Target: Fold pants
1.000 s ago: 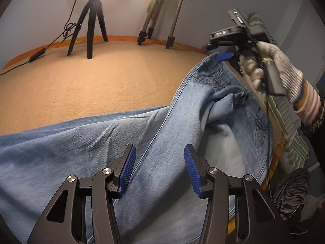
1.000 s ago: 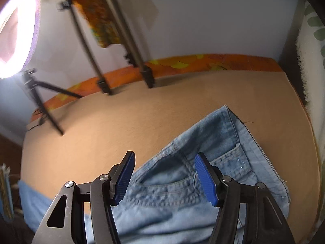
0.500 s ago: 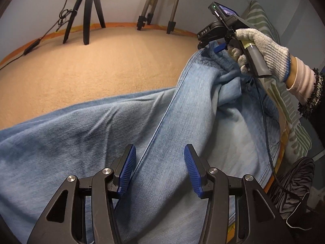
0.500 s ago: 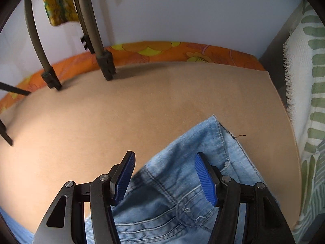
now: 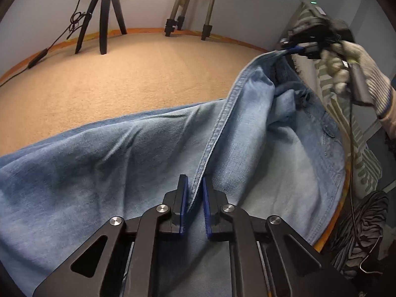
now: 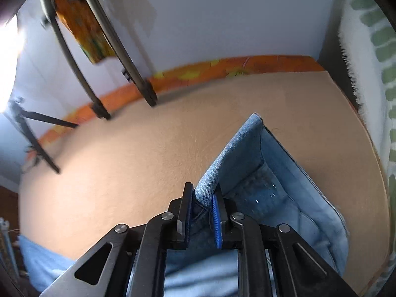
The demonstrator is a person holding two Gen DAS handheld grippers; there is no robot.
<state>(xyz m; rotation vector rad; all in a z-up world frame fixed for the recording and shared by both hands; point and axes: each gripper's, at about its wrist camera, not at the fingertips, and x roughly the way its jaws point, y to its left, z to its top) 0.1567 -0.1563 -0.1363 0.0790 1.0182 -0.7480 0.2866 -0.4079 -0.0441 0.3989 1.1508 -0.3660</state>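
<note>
Light-blue denim pants lie across the tan table top. My left gripper is shut on a raised side seam of the pants near the front. At the far right, a gloved hand holds my right gripper, which lifts the waistband corner off the table. In the right wrist view the right gripper has its jaws closing, and the blue pads pinch the folded waistband, which stands up between them.
Tripod legs and a cable stand at the back of the table, with more tripod legs by the orange edge. A green-striped white cloth hangs at the right. A dark striped cloth lies below it.
Both grippers went from open to closed on the denim. The left took hold of the side seam. The right took the waistband and raised it, pulling the fabric into a ridge.
</note>
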